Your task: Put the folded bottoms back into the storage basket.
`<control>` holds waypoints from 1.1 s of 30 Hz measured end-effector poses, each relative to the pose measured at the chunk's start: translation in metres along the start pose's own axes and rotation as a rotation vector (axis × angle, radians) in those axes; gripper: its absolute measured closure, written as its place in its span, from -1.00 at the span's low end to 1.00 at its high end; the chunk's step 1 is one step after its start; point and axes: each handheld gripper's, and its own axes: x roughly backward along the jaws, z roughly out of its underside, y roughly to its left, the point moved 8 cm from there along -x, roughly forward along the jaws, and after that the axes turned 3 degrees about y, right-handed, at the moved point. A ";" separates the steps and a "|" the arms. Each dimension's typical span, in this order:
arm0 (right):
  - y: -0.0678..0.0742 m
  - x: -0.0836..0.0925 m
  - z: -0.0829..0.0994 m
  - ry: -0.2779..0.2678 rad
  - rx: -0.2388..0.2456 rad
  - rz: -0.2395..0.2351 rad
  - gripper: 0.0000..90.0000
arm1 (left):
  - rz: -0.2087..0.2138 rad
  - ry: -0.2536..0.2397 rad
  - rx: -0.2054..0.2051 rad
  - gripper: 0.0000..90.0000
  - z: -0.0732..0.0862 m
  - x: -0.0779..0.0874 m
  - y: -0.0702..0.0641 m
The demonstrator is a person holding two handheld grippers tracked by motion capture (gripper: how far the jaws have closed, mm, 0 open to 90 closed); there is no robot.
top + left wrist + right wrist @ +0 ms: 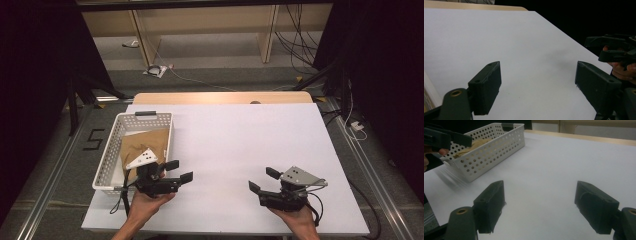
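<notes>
Basket [112,150] at table [240,145] left edge, paper bags [145,142] inside.

The table [240,145] is seen from above the person's side in the high view, looking forward and down, with the floor beyond taken in. The left gripper view is taken low and close over the white surface, along the left tongs [537,82], toward the table's far right edge, where the right tongs [616,48] are caught. The right gripper view is taken equally low, along the right tongs [540,205], toward the white basket [491,152]. The white tabletop is shared by all three views.
</notes>
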 end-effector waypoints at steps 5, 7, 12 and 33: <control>0.001 0.000 0.000 -0.001 0.000 0.000 -0.45 | 0.002 0.003 -0.011 -0.53 0.008 -0.001 -0.003; 0.001 0.000 0.000 -0.003 0.000 0.000 -0.45 | -0.001 0.005 -0.021 -0.53 0.011 -0.003 -0.004; 0.001 0.001 -0.001 -0.010 0.002 0.001 -0.46 | -0.011 0.024 -0.061 -0.56 0.019 -0.007 -0.009; 0.003 0.000 -0.001 -0.017 0.013 -0.005 -0.46 | -0.018 -0.035 -0.081 -0.58 0.023 -0.004 -0.013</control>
